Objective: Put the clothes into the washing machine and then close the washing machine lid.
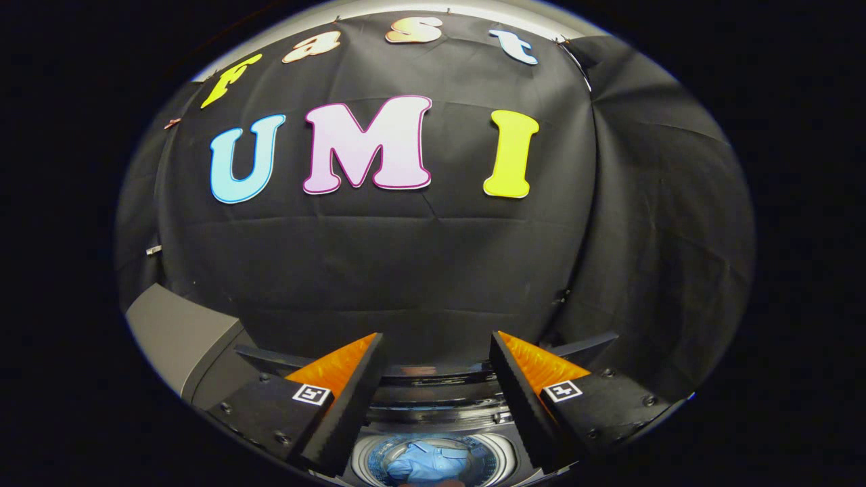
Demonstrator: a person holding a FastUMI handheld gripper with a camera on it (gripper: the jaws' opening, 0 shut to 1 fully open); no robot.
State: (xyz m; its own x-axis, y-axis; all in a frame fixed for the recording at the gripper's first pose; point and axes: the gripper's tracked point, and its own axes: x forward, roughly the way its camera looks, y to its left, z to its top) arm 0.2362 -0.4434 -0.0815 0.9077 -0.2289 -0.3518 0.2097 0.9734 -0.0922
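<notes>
My gripper [436, 338] stands open, its two fingers wide apart with nothing between them. Below and between the fingers I look down into the round metal drum [369, 460] of a top-loading washing machine. A light blue garment [426, 461] lies inside the drum. The dark rear rim of the machine's opening [433, 396] runs across between the fingers, just beyond the drum. The fingers hang above the opening and touch nothing.
A grey panel [179, 335], tilted, rises to the left of the left finger beside the machine's opening. Black cloth wall [433, 270] stands close behind the machine and folds around on the right.
</notes>
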